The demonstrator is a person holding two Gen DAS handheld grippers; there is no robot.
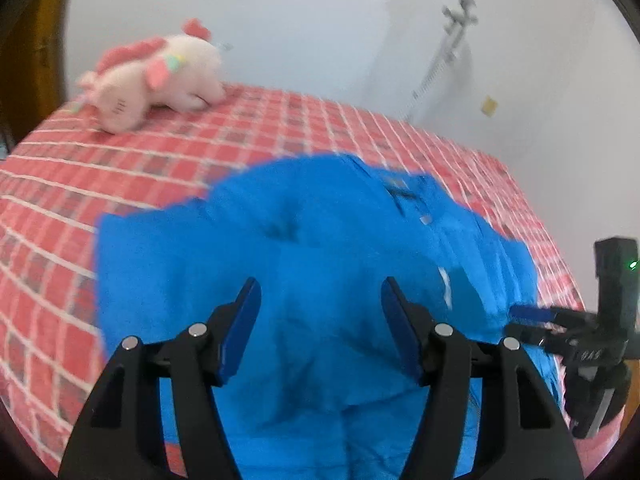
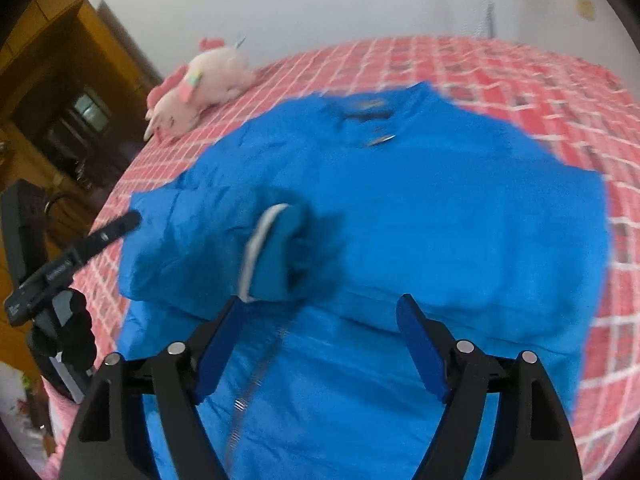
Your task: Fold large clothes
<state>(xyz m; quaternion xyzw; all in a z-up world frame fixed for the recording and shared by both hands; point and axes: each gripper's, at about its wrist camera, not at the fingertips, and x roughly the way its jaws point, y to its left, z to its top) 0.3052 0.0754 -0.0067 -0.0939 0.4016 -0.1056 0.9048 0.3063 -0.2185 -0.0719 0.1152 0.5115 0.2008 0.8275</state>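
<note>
A bright blue jacket (image 1: 312, 280) lies spread on the bed, collar toward the far side; it also shows in the right wrist view (image 2: 420, 208). Both sleeves are folded in over the body, one cuff with a white edge (image 2: 276, 256) on top. A zipper (image 2: 256, 380) runs down the near part. My left gripper (image 1: 320, 308) is open and empty, just above the jacket's near half. My right gripper (image 2: 324, 328) is open and empty above the lower front. Each gripper shows at the edge of the other's view: the right one (image 1: 532, 320), the left one (image 2: 120, 224).
The bed (image 1: 60, 208) has a red and white checked cover. A pink and white plush toy (image 1: 156, 76) lies at its far corner, also in the right wrist view (image 2: 200, 84). A white wall stands behind. Wooden furniture (image 2: 60, 92) is left of the bed.
</note>
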